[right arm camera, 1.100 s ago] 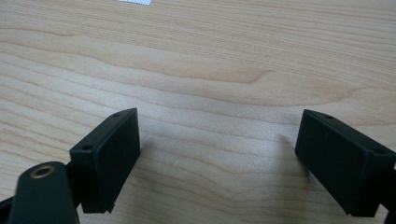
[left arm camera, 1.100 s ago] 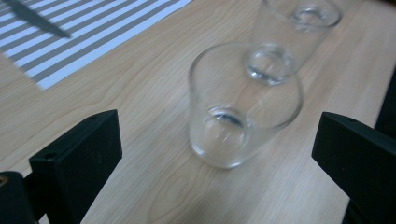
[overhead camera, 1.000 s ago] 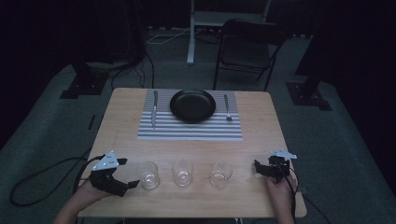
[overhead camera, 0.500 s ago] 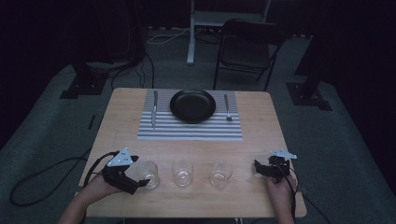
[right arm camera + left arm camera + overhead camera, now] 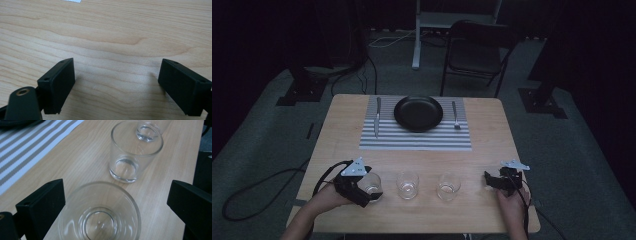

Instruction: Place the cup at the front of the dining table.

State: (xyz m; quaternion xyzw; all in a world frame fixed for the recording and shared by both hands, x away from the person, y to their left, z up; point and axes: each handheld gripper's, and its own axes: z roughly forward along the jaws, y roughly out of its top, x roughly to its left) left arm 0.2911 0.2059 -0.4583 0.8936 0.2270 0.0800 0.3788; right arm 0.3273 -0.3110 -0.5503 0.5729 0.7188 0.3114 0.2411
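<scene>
Three views, one after another.

High view, glasses: three clear tumblers in a row along the near side of the table (image 5: 492, 150): left glass (image 5: 371, 184), middle glass (image 5: 407, 184), right glass (image 5: 448, 186).
High view, left gripper (image 5: 368, 192): at the near left, jaws on either side of the left glass.
High view, right gripper (image 5: 488, 179): near right, on bare wood, apart from the right glass.
High view, far side: striped placemat (image 5: 414, 140) with black plate (image 5: 418, 113), knife (image 5: 377, 116) to its left, fork (image 5: 454, 115) to its right.

Left gripper view, jaws: spread wide, left glass (image 5: 100, 213) standing upright between them; touching or not, cannot tell.
Left gripper view, beyond: middle glass (image 5: 133, 150), then right glass (image 5: 148, 131) farther off.

Right gripper view, jaws: wide apart, holding nothing, bare wood between them.
</scene>
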